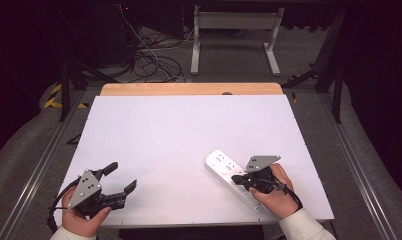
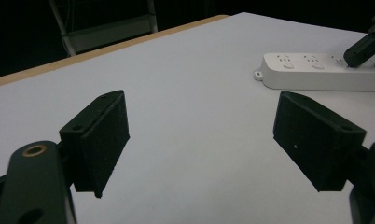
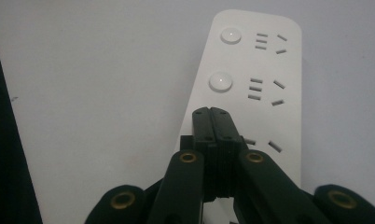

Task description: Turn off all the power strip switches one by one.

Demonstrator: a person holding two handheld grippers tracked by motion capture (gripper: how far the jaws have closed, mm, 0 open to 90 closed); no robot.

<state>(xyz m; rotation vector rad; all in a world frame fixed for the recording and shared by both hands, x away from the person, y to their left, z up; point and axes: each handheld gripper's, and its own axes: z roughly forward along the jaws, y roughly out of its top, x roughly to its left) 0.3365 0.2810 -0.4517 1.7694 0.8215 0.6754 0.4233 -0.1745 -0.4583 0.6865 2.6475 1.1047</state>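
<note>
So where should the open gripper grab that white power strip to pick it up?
Probably across its narrow width, near the free far end. The power strip lies flat on the table, long and slim, so the long side edges suit the jaws. The left gripper stands open and could come from above at that end, since the shut right gripper sits on top of the middle.
</note>
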